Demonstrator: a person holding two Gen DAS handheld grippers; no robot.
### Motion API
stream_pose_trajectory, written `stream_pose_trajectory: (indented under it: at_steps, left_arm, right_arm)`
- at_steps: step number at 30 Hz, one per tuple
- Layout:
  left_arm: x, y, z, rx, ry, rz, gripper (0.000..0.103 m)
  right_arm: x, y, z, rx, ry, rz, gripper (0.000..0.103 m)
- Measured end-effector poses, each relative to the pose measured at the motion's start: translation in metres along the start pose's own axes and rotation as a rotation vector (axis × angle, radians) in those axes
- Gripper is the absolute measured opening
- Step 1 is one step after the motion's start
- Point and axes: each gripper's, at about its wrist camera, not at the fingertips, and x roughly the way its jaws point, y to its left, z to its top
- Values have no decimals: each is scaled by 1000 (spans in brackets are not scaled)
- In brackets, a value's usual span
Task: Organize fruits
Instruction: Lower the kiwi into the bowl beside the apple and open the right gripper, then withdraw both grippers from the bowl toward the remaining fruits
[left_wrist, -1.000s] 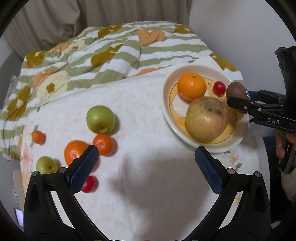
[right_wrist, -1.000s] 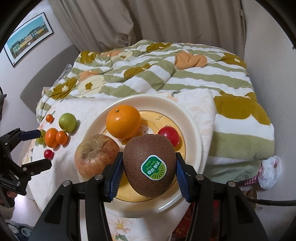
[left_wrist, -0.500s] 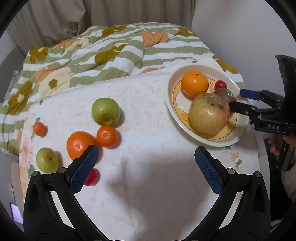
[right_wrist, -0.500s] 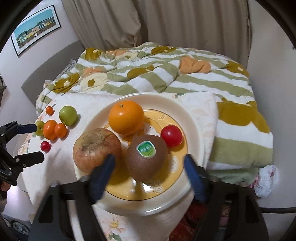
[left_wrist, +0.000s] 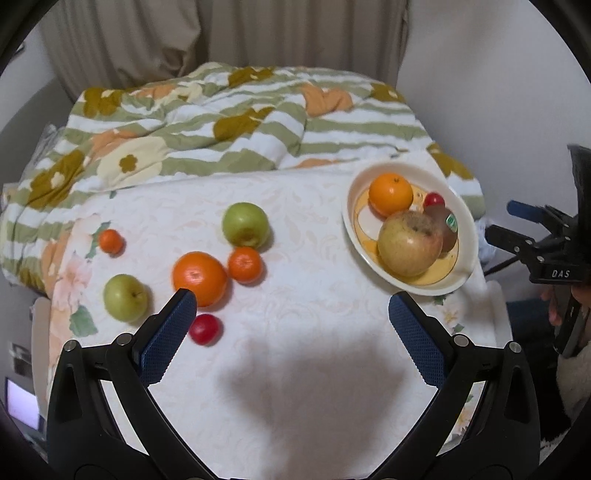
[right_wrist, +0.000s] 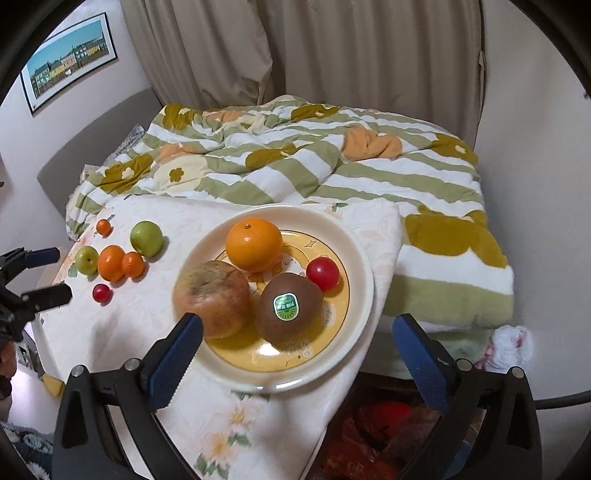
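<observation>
A cream plate at the table's right end holds a brown kiwi with a green sticker, a large yellowish apple, an orange and a small red fruit. My right gripper is open and empty, just in front of the plate. The plate also shows in the left wrist view. My left gripper is open and empty above the cloth. Near it lie a large orange, a mandarin, two green apples, a red fruit and a tiny mandarin.
A white floral cloth covers the table. A striped green and orange duvet lies bunched behind it. Curtains and walls close the back. A white bag sits low on the right, below the table edge.
My right gripper opened and let the kiwi go onto the plate, then drew back. My left gripper rose slightly, staying open.
</observation>
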Motion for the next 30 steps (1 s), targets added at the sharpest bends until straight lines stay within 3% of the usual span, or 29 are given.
stream_pose_trajectory:
  at_steps: [9,14,21,30]
  left_arm:
    - [-48,54,-12,-53,-73,50,103]
    - [-64,97,-19,-67,-99,71,103]
    - [-67,163,-22,-36,-93,54,103]
    - [-44,221,-17,73,-54,-35,103]
  right_arm:
    - [-55,52,20,-23,-88,-51,103]
    - [-64,91,29,-5,-110,-78,103]
    - [-46,146,31,65,-83,-70,103]
    - [-6,217,23,156,-25,-77,103]
